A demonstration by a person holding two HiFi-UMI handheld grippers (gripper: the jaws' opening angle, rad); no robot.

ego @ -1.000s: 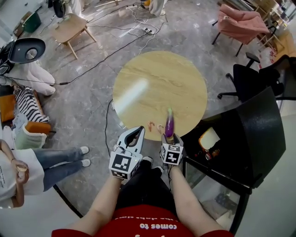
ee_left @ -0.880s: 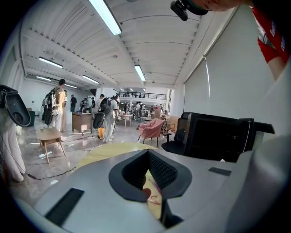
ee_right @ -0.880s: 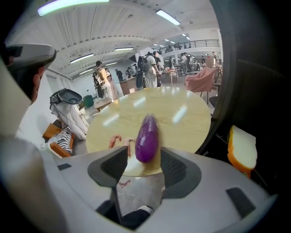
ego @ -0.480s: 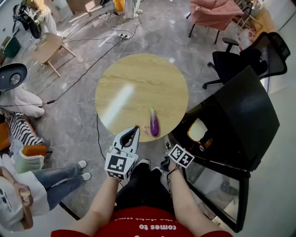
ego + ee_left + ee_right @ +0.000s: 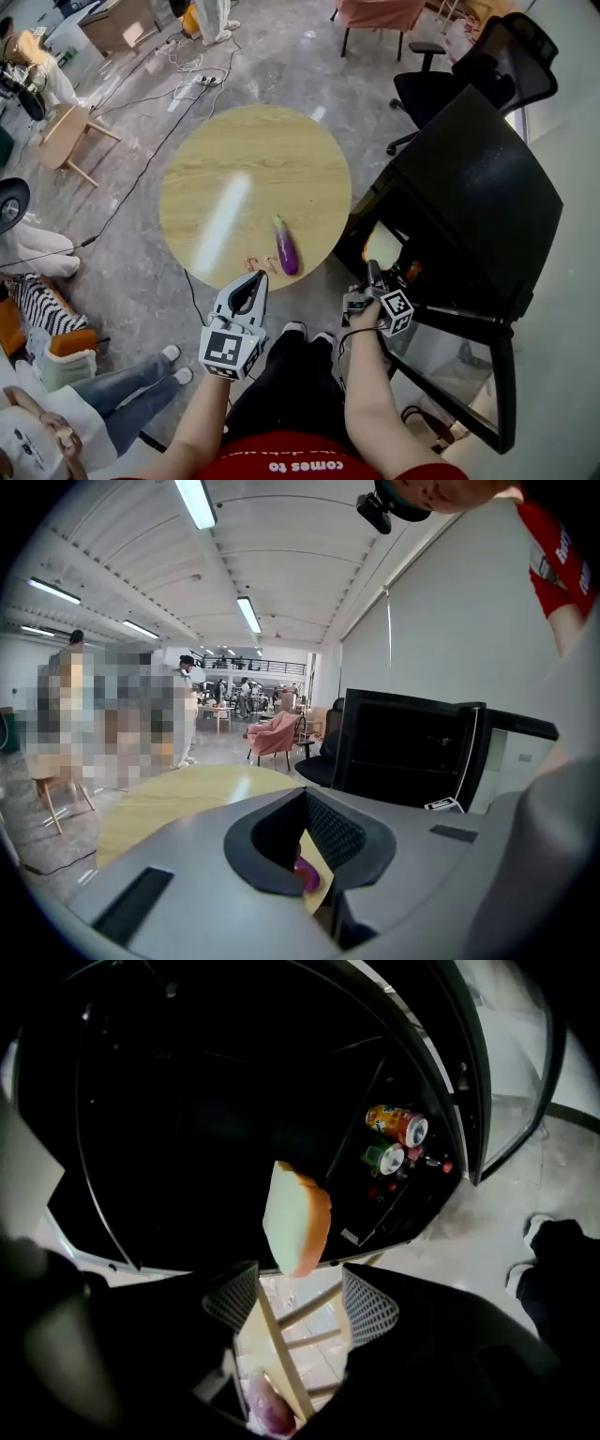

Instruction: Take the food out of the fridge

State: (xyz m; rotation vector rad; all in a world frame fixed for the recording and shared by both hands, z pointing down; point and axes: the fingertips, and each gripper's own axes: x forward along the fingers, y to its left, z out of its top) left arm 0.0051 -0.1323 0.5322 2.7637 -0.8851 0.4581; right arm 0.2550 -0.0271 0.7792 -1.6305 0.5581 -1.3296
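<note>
On the round table (image 5: 234,169) lies the eggplant (image 5: 285,251), so your right gripper (image 5: 302,1305), jaws just opened wide and empty, faces the bread slice (image 5: 297,1218) in the fridge (image 5: 478,178); your left gripper (image 5: 255,279) waits shut, empty

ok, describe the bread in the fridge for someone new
Right of the round wooden table stands the black fridge, door open. Inside is a pale slice of bread with an orange-brown crust. Its neighbours are an orange drink can and a green drink can; it alone is flat.
</note>
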